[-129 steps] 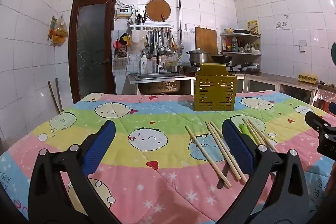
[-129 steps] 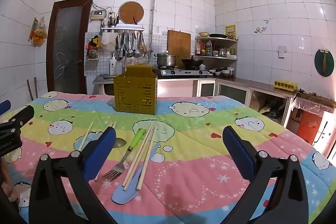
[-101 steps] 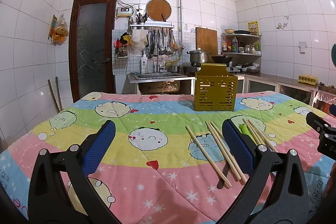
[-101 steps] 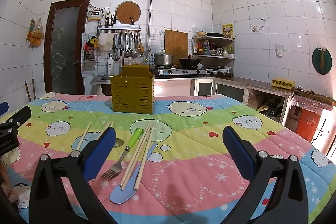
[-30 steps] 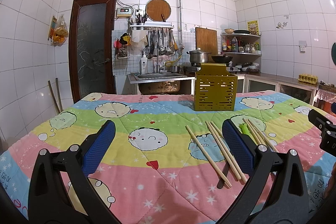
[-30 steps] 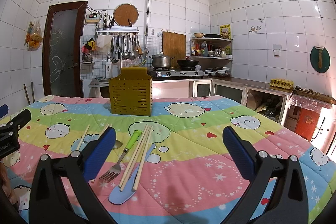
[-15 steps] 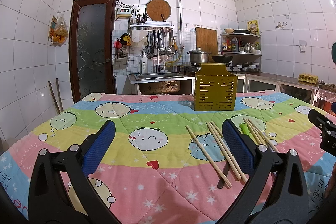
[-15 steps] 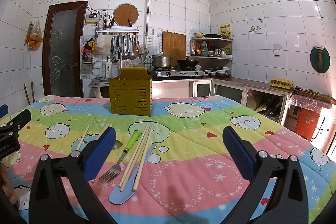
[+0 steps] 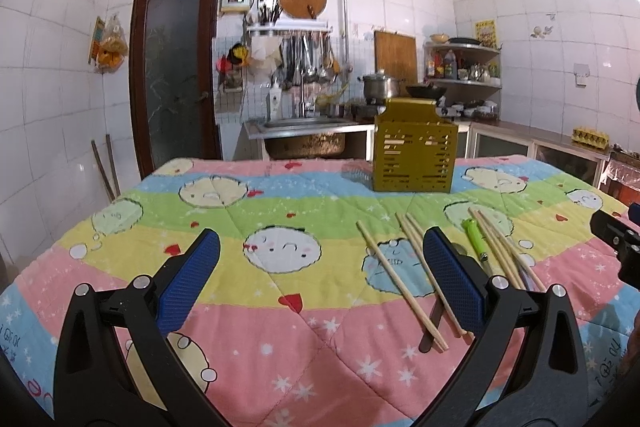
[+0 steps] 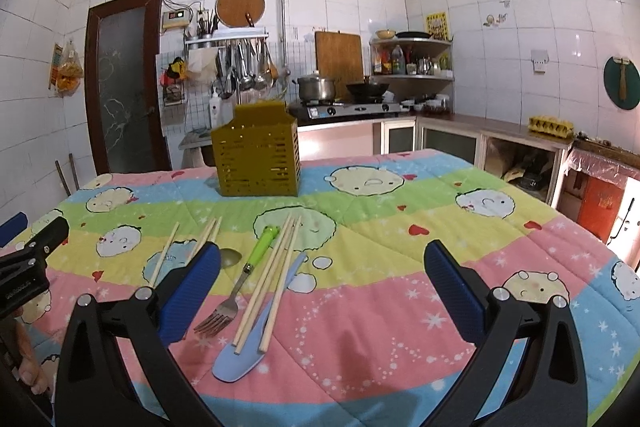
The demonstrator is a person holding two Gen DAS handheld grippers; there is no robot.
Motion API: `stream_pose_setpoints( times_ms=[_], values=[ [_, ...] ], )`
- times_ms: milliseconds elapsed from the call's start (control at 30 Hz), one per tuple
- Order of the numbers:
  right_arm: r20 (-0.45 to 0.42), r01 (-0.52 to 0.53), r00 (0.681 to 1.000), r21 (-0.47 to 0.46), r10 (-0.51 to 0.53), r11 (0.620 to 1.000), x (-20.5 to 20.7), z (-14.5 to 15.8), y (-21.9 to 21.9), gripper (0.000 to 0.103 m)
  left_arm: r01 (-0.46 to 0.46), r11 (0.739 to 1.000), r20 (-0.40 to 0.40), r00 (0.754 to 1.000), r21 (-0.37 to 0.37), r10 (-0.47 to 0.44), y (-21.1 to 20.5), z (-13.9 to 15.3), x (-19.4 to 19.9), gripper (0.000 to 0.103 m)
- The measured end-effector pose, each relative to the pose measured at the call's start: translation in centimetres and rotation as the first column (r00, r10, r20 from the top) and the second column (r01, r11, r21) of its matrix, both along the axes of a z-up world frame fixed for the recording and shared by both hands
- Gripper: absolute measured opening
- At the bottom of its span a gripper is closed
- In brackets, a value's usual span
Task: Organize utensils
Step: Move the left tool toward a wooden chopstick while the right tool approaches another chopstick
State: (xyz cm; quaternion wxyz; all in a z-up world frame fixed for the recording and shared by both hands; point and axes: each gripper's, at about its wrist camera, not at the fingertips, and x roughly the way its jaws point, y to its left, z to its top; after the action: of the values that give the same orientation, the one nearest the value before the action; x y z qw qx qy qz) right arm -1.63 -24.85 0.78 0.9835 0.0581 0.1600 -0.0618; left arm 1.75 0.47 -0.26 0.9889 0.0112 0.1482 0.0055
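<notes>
left wrist view: the left gripper [image 9: 320, 275] hangs low over the quilt [image 9: 224, 339], its blue fingers [image 9: 188, 279] wide apart and holding nothing. loose chopsticks [image 9: 400, 279] lie fanned just ahead and to the right, some partly behind the right finger. a green-handled fork [image 9: 474, 237] lies beyond them, beside another pair of chopsticks. the yellow caddy [image 9: 414, 157] stands upright at the far edge of the quilt, well apart from the pile and seemingly empty, though its inside is hidden. part of the right gripper shows at the right edge.

right wrist view: the right gripper [image 10: 322, 277] also hovers with fingers [image 10: 454, 287] spread and empty. the fork [image 10: 236, 287], a pair of chopsticks [image 10: 272, 279] and a blue spatula [image 10: 256, 335] lie near its left finger, the chopsticks resting across the spatula. a spoon [image 10: 231, 258] peeks out just behind that finger. more chopsticks [image 10: 164, 253] lie farther left.

nothing appears sorted yet; the step in hand looks like a first pick. judged from here, the fork is the cleanest start: come down on the green handle, fingers set across it, and close firmly. the chopsticks are thin and round and could roll or scissor if pinched off-centre; taking them mid-length would help. lift clear before carrying anything to the caddy, and drop it in upright.
</notes>
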Motion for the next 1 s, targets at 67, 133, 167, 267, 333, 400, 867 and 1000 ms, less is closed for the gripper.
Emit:
stream_pose_setpoints(
  times_ms=[67,133,167,267,333,400,867,1000],
  values=[
    [-0.022,-0.028,0.999,0.009,0.028,1.000,0.5,-0.2,0.0,0.099,0.006,1.000,-0.045,0.999,-0.008,-0.006,0.2,-0.1,0.9,0.098],
    [-0.063,-0.049,0.997,0.007,0.050,0.999,1.4,-0.5,0.2,0.099,0.005,1.000,-0.094,0.996,-0.017,-0.006,0.3,-0.3,1.9,0.098],
    [-0.082,-0.049,0.995,-0.004,0.049,0.999,1.8,-0.6,0.4,0.099,0.006,1.000,-0.122,0.992,-0.023,-0.008,0.4,-0.3,2.6,0.098],
    [-0.122,-0.020,0.992,-0.047,0.014,0.999,3.4,-0.5,0.6,0.099,0.005,0.999,-0.219,0.976,-0.033,-0.012,0.6,-0.6,5.0,0.098],
    [-0.151,-0.011,0.989,-0.050,0.003,0.999,4.8,-0.4,0.4,0.099,0.005,0.998,-0.277,0.961,-0.058,-0.020,0.6,-0.9,6.8,0.098],
    [-0.195,-0.013,0.981,-0.047,0.004,0.999,6.4,-0.6,0.1,0.099,0.004,0.996,-0.335,0.942,-0.084,-0.032,0.8,-1.2,8.6,0.098],
    [-0.397,0.010,0.918,-0.035,-0.023,0.999,16.9,-3.5,-0.8,0.099,0.039,0.998,-0.444,0.894,-0.041,-0.053,-2.1,-2.6,16.7,0.098],
    [-0.446,0.016,0.894,-0.031,-0.028,0.999,19.0,-4.7,-1.1,0.099,0.030,0.999,-0.498,0.866,-0.038,-0.045,-2.6,-3.6,18.5,0.098]
  ],
)
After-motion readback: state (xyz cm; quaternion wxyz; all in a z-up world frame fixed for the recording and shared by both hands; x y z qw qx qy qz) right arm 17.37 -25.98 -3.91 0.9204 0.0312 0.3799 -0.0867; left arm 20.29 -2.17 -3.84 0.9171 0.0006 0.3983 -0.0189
